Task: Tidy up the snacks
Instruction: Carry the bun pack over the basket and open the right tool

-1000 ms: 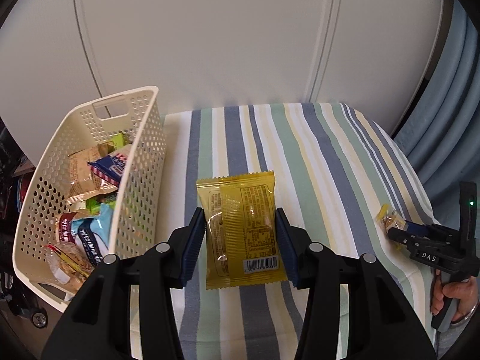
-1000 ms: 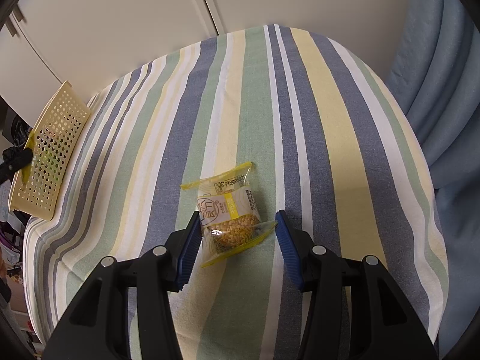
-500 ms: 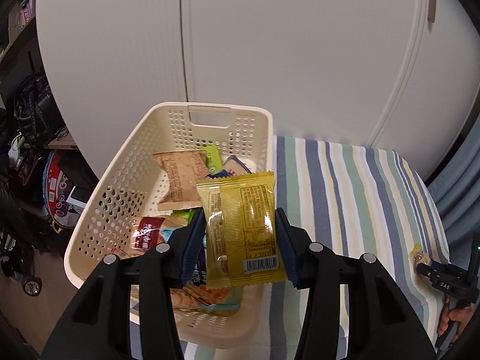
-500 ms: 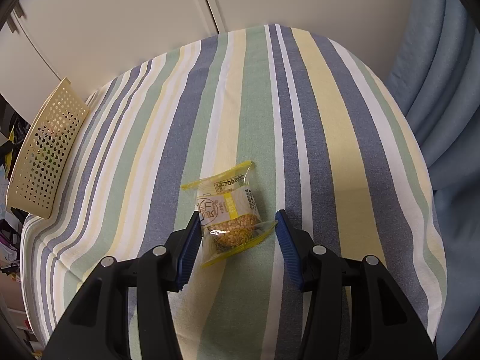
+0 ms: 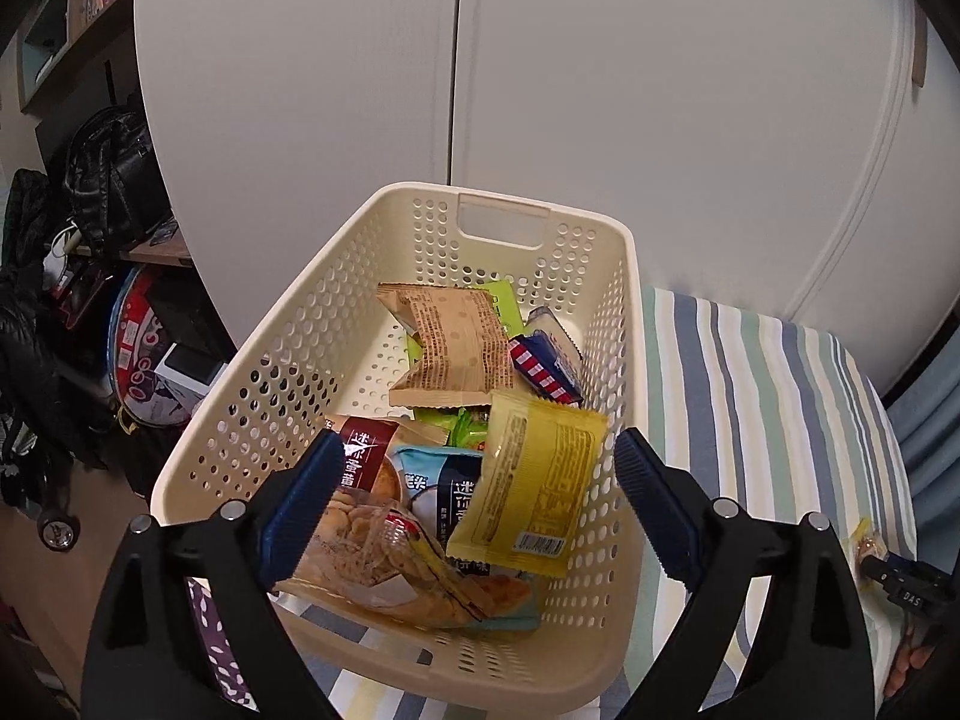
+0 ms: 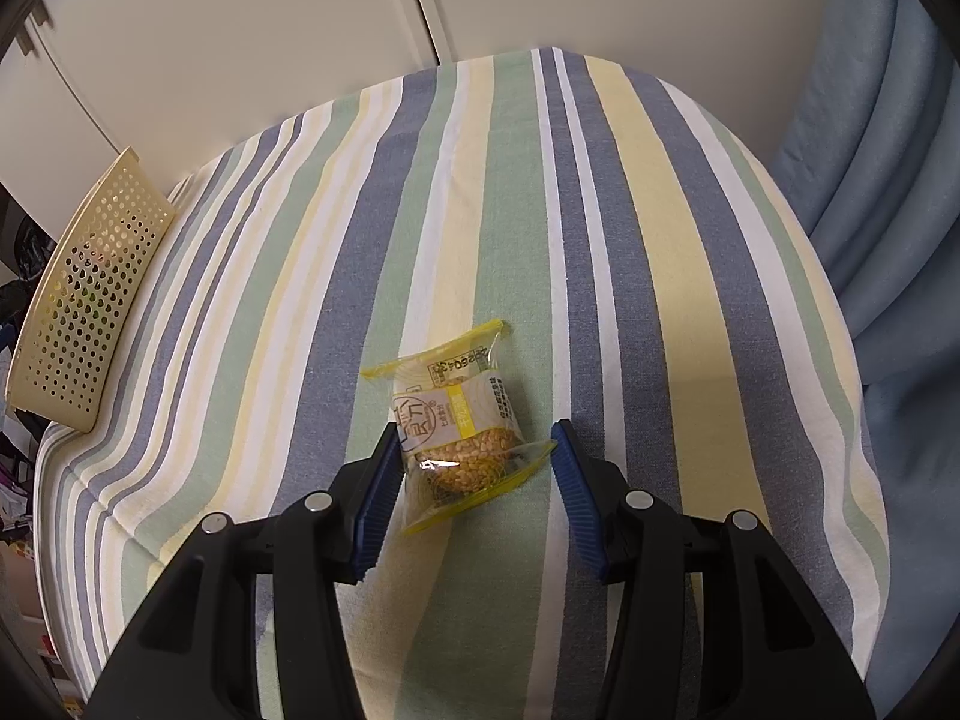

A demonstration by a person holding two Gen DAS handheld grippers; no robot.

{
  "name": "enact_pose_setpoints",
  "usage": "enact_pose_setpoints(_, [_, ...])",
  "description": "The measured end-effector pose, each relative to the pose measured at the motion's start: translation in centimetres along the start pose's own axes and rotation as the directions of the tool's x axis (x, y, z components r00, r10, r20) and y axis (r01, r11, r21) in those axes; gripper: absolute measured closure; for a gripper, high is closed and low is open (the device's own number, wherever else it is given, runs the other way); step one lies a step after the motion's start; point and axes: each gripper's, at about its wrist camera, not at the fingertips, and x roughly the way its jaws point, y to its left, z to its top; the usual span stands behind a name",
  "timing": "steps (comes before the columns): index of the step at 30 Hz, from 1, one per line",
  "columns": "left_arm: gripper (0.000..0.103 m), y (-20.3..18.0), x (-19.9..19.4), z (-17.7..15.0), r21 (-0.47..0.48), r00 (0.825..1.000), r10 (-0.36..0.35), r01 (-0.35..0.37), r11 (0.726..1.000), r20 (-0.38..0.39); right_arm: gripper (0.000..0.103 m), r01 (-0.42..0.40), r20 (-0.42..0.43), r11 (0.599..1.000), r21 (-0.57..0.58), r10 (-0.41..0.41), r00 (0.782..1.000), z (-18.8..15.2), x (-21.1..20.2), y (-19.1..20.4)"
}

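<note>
My left gripper (image 5: 474,504) spread wide over basket (image 5: 624,324); yellow pack (image 5: 531,492) free, tilted at 1 o'clock near wall, may catch rim. My right gripper (image 6: 474,480) apart around corn snack (image 6: 459,423) on cloth (image 6: 660,252); closing may crush.

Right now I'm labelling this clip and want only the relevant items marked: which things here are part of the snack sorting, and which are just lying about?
Part of the job:
- cream basket holding snacks
- yellow packet, in the basket between the open left gripper fingers
- clear corn snack pack on the striped cloth, between the open right gripper fingers

Lying about:
- black bag
- blue curtain
- white cupboard doors
</note>
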Motion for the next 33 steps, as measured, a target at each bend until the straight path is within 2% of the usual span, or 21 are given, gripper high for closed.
enact_pose_setpoints(5, [0.005, -0.7, -1.8, -0.5, 0.006, 0.998, 0.013, -0.013, 1.000, 0.059, 0.051, 0.017, -0.011, 1.000, -0.021, -0.017, 1.000, 0.1, 0.1, 0.3])
enact_pose_setpoints(8, [0.005, -1.0, -2.8, -1.0, -0.002, 0.995, 0.020, -0.020, 1.000, 0.096, 0.045, 0.026, -0.030, 0.999, -0.045, -0.028, 0.999, 0.5, 0.3, 0.7])
enact_pose_setpoints(14, [0.004, -0.9, -3.0, -2.1, -0.025, 0.993, 0.012, -0.009, 1.000, 0.119, 0.045, 0.081, -0.046, 0.995, -0.066, -0.084, 0.995, 1.1, 0.9, 1.5])
enact_pose_setpoints(17, [0.004, -1.0, -2.9, -2.7, -0.033, 0.991, 0.024, -0.019, 0.999, 0.135, 0.053, 0.146, -0.035, 0.981, -0.127, -0.152, 0.988, 0.8, 1.1, 2.6])
enact_pose_setpoints(21, [0.004, -0.9, -2.6, -3.5, -0.036, 0.987, 0.047, -0.042, 0.998, 0.153, 0.060, 0.183, -0.014, 0.970, -0.162, -0.188, 0.982, 0.6, 0.9, 3.4])
enact_pose_setpoints(27, [0.004, 0.2, -2.7, -4.5, -0.062, 0.974, 0.107, -0.097, 0.993, 0.199, 0.064, 0.099, 0.028, 0.988, -0.117, -0.097, 0.995, 1.5, -0.5, 5.0])
enact_pose_setpoints(33, [0.004, 1.8, -3.2, -4.4, -0.106, 0.961, 0.140, -0.117, 0.987, 0.240, 0.064, -0.014, 0.113, 0.989, -0.145, 0.030, 0.993, 3.8, -3.0, 10.3])
